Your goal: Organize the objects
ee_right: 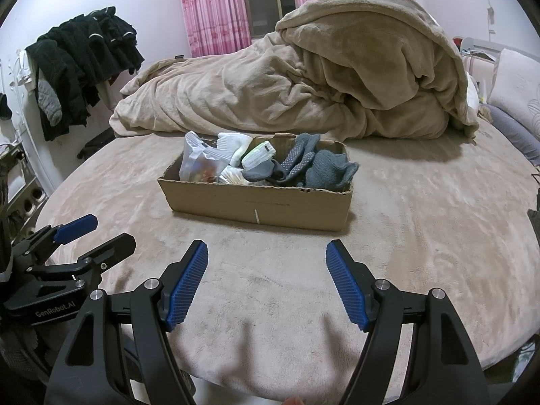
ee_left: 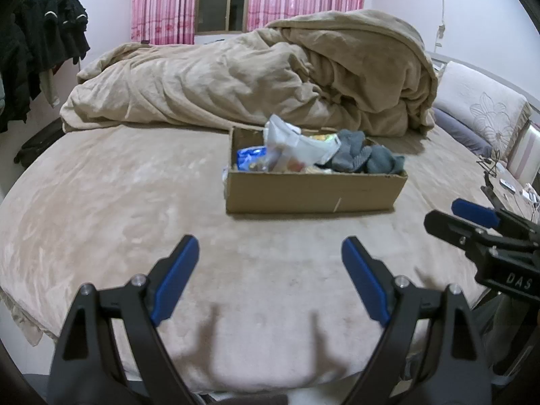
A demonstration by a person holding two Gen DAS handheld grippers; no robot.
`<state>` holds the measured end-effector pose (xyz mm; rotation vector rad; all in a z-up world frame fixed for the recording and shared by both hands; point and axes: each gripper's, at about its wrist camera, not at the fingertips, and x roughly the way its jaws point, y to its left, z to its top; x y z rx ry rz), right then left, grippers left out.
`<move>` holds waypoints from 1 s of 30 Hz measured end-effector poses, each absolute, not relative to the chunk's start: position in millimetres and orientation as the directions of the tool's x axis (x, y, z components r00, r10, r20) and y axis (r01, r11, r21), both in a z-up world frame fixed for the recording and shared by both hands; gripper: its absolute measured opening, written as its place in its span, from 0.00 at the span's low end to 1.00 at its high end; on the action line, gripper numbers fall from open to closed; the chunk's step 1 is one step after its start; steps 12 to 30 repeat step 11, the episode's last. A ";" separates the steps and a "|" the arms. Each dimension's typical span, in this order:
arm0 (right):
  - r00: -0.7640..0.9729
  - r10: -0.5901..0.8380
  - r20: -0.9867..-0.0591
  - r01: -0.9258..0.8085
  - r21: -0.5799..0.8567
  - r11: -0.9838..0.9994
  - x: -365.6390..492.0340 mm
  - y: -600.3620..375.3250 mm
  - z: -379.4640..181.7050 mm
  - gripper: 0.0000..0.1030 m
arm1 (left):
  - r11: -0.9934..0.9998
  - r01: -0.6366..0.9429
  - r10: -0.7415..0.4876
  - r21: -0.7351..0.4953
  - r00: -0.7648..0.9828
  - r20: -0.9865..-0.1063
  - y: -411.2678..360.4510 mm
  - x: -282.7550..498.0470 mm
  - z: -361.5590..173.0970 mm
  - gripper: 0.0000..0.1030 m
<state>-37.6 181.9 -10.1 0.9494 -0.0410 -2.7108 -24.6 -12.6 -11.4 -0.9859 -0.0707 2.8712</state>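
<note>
At nine o'clock in the right wrist view, dark clothes (ee_right: 84, 67) hang by the wall, well clear of the work. Next comes the left gripper (ee_left: 270, 266), its blue pads spread wide with nothing between them, hovering over the bare bedsheet (ee_left: 118, 202). At twelve o'clock from both cameras sits the cardboard box (ee_right: 263, 202), already holding a clear plastic bag (ee_right: 195, 162), white socks (ee_right: 233, 150) and grey socks (ee_right: 303, 165) piled loosely to the rim. Behind it lies the heaped beige blanket (ee_right: 337, 84). The right gripper (ee_right: 266, 270) is likewise spread and empty, near the bed's front edge; a pillow (ee_left: 479, 101) lies at two o'clock.

The likely trouble is the soft pile: a grey sock hangs at the box's right rim, so a careless pinch could drag neighbours out onto the bed, or snag the thin bag. The light box could also slide on the plush sheet if pushed.

Readable writing: "GenRobot.AI" on the left gripper's body, and "DAS" on the right gripper's body. The white pack in the box is too blurred to read.
</note>
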 end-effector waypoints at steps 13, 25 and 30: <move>-0.748 -0.262 -0.610 0.244 0.114 -0.963 -38.1 182.1 -10.0 0.73 | -0.992 -0.102 0.123 -0.068 -0.788 -0.603 -14.6 -32.1 -7.9 0.85; -0.748 -0.262 -0.610 0.244 0.114 -0.963 -38.1 182.1 -10.0 0.73 | -0.992 -0.102 0.123 -0.068 -0.788 -0.603 -14.6 -32.1 -7.9 0.85; -0.748 -0.262 -0.610 0.244 0.114 -0.963 -38.1 182.1 -10.0 0.73 | -0.992 -0.102 0.123 -0.068 -0.788 -0.603 -14.6 -32.1 -7.9 0.85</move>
